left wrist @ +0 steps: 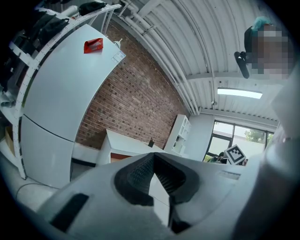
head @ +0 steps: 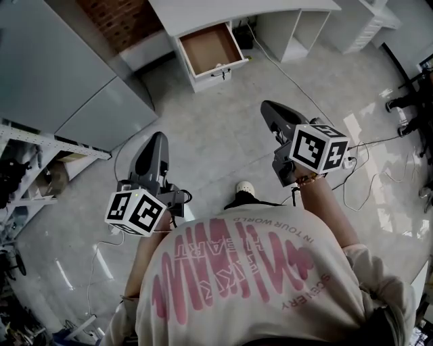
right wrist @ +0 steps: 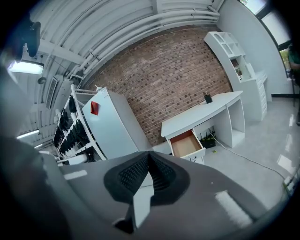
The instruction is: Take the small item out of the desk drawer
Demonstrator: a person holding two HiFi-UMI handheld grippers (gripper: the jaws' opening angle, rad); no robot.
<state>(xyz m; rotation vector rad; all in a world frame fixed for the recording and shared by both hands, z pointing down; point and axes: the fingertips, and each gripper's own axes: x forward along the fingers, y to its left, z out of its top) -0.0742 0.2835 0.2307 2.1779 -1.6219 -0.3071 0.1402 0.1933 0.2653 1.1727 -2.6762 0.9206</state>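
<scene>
Approach stage, viewed from well short of the desk (head: 203, 10). The left gripper (head: 158, 137) and right gripper (head: 268, 107) are held out above the floor (head: 216, 142), each with its jaws brought together at the tips and nothing gripped. The drawer (head: 211, 48) is pulled out. Its brown bottom is shown bare and no small item can be made out, so the item may lie in the part hidden beneath the desk. A blind reach with unopened jaws is judged likely to push it deeper. The floor cable (head: 284, 71) beside the desk could be snagged underfoot.
</scene>
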